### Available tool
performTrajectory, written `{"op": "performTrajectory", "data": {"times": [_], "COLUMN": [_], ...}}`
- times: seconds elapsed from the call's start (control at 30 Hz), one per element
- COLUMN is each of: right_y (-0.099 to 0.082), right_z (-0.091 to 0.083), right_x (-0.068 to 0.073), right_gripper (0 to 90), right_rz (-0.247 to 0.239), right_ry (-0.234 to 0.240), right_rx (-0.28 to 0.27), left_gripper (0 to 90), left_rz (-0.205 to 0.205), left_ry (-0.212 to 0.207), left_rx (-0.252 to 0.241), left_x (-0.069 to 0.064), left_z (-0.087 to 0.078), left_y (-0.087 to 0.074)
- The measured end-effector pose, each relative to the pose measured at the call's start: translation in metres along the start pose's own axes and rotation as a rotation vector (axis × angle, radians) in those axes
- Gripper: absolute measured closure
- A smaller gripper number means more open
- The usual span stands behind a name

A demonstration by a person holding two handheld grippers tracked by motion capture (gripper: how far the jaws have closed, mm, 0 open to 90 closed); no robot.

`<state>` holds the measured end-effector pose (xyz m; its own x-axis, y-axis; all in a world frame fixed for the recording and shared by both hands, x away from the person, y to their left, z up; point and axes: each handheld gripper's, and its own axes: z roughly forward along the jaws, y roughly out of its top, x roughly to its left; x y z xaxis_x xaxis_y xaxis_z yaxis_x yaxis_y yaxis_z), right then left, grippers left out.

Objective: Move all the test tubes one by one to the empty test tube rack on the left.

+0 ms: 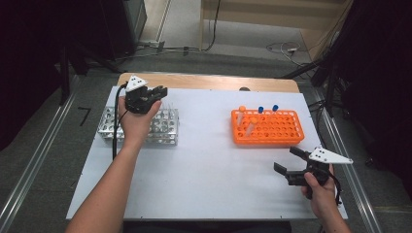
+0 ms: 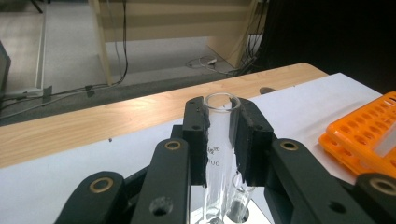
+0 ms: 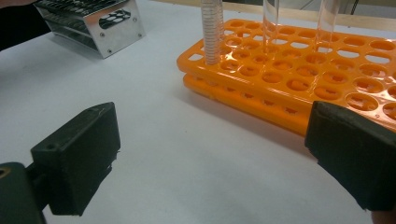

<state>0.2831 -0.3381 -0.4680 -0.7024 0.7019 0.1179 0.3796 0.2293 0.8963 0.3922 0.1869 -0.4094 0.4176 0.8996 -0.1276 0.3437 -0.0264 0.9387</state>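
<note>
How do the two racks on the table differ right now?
The metal rack is silver with bare walls, and sits on the left under the left gripper, whose fingers grip a clear open-topped glass tube above it. The orange rack is plastic, sits on the right, and holds capped tubes standing near its far side. Both rest flat on the white table and carry grids of holes.

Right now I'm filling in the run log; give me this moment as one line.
left gripper: shut on glass test tube, above metal rack | right gripper: open, near orange rack | orange rack: capped tubes
</note>
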Motion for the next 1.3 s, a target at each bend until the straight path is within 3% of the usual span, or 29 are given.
{"op": "performTrajectory", "data": {"times": [0.33, 0.93, 1.07, 1.3], "right_y": [0.0, 0.0, 0.0, 0.0], "right_z": [0.001, 0.002, 0.003, 0.003], "right_x": [0.0, 0.001, 0.0, 0.001], "right_gripper": [2.1, 2.1, 2.1, 2.1], "right_rz": [0.001, 0.002, 0.004, 0.005], "right_ry": [0.011, 0.01, 0.014, 0.015], "right_rx": [-0.001, 0.003, 0.006, 0.007], "left_gripper": [75.9, 75.8, 75.6, 74.6], "left_rz": [-0.026, -0.008, 0.017, 0.006], "left_ry": [0.018, 0.027, 0.029, 0.024], "left_rx": [0.017, 0.052, 0.072, 0.149], "left_x": [0.002, -0.001, -0.003, -0.003], "left_z": [0.004, 0.008, 0.009, 0.012], "left_y": [-0.012, -0.027, -0.028, -0.029]}}
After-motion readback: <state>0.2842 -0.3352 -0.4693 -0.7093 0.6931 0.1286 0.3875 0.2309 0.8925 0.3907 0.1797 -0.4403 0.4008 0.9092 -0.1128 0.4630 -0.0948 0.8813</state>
